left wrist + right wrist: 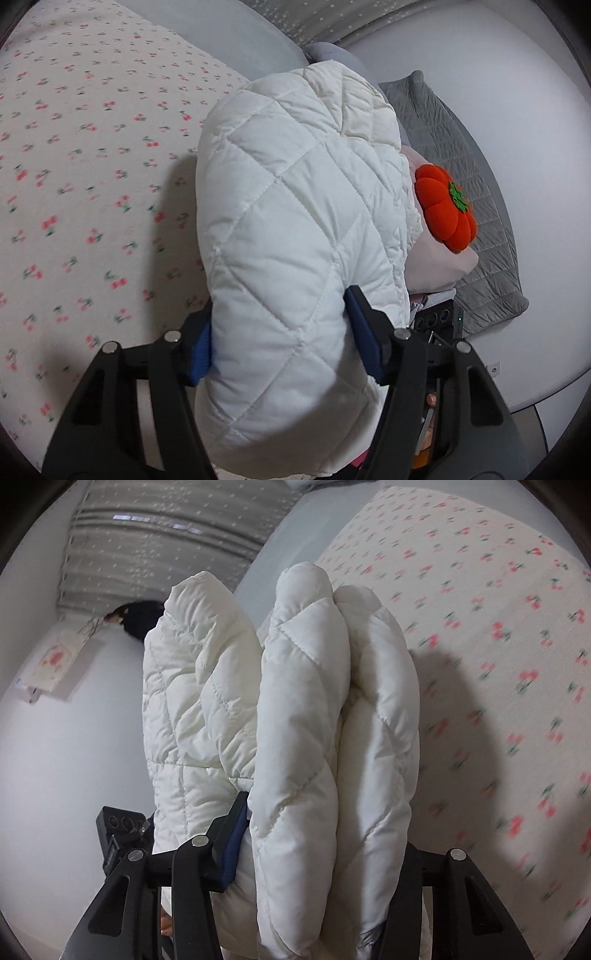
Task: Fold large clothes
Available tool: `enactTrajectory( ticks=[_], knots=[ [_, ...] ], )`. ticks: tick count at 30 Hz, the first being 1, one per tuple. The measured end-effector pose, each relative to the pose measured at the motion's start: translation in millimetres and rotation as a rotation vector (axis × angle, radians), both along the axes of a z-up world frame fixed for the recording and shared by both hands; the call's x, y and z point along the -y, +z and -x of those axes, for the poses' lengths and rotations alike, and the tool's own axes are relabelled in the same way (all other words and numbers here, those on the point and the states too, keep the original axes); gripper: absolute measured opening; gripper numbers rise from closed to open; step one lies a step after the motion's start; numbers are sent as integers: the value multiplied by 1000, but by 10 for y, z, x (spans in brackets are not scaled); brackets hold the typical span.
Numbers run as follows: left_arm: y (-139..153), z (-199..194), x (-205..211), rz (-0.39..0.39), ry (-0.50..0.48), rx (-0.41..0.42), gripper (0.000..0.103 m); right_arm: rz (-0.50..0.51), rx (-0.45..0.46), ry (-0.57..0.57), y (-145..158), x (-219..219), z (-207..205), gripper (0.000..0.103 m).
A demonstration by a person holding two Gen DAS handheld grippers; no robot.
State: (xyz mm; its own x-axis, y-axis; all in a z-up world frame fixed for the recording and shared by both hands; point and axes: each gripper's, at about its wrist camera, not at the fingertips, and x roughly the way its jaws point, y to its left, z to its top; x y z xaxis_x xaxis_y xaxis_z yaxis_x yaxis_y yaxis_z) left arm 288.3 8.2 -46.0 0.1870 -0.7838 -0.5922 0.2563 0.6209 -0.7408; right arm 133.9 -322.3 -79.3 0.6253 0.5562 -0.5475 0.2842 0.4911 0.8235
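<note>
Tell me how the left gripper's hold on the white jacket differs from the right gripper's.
The left gripper pinches one smooth quilted bulge of the white jacket; the right gripper clamps several bunched folds. Both blue pads of the left show; only one of the right's does. Both are shut on the jacket above the cherry-print sheet.

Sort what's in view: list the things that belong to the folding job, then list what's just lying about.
Part of the job:
- white quilted jacket
- left gripper, clamped on the jacket
- right gripper, clamped on bunched jacket layers
- cherry-print bedsheet, the work surface

Just lying about:
- orange pumpkin cushion
- pink pillow
- grey quilted pad
</note>
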Motion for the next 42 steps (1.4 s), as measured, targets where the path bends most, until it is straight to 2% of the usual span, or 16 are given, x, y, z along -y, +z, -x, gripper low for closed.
enactTrajectory(
  ticks=[5, 7, 8, 9, 10, 12, 15, 17, 27, 30, 32, 35, 39, 42],
  knots=[
    [-205, 269, -588, -26, 74, -29, 70, 28, -15, 116, 10, -540, 35, 53],
    [-389, 356, -705, -75, 102, -35, 73, 64, -69, 138, -132, -684, 36, 59],
    [-496, 388, -744, -94, 110, -33, 77, 87, -94, 135, -200, -717, 41, 66],
    [-562, 393, -785, -77, 119, -27, 78, 100, -108, 127, -256, -734, 51, 73],
    [-582, 408, -813, -50, 124, -27, 78, 101, -116, 114, -284, -737, 71, 75],
    [-497, 408, -807, -60, 126, -17, 78, 106, -119, 101, -223, -746, 128, 77],
    [-212, 448, -794, -120, 124, 115, 78, 184, -96, 106, 28, -734, 147, 77],
    [-88, 479, -762, -130, 115, 174, 78, 248, -77, 112, 173, -787, 185, 78],
    [21, 530, -802, -199, 142, 224, 78, 538, -28, 85, 810, -853, 410, 79],
    [138, 652, -776, -279, 142, 262, 79, 627, -18, 76, 988, -998, 410, 79],
    [234, 769, -731, -370, 134, 300, 80, 695, -8, 73, 1079, -1051, 492, 79],
    [336, 982, -680, -484, 132, 335, 90, 780, 14, 70, 1262, -1178, 772, 83],
    [404, 1291, -680, -524, 139, 347, 101, 808, 25, 40, 1345, -1374, 1047, 88],
    [436, 1506, -657, -575, 166, 352, 102, 833, 9, 20, 1341, -1494, 1210, 92]
  ],
)
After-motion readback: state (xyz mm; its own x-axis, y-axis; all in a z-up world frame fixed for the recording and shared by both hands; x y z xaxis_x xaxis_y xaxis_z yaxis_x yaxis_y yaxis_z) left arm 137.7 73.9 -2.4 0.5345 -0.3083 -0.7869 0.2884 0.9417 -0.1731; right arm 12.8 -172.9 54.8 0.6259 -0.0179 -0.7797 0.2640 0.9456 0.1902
